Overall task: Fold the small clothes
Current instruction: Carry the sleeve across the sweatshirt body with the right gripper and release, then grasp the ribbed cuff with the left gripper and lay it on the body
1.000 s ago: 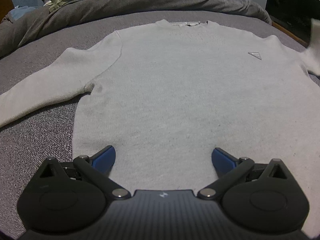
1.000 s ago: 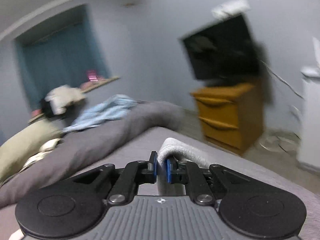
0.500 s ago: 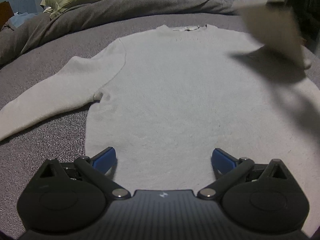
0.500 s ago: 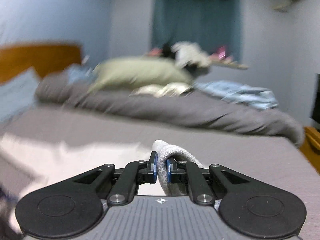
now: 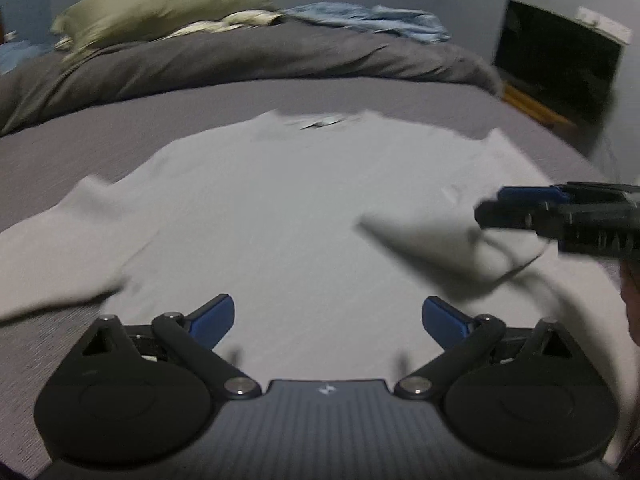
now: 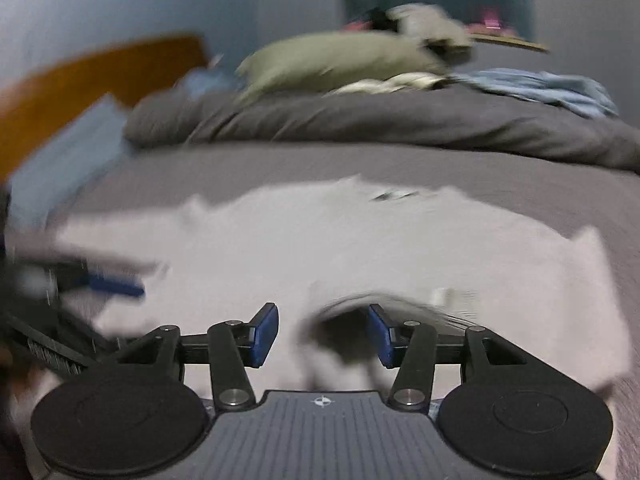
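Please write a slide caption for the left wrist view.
Open left gripper over a sweater; its right sleeve lies folded inward.

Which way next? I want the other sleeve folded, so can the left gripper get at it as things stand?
Probably yes. The left gripper is open over the sweater's hem, and the spread sleeve lies flat on the bed to its left with nothing across it.

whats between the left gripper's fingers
Only the flat sweater body lies between them; the left gripper is open, left wrist view.
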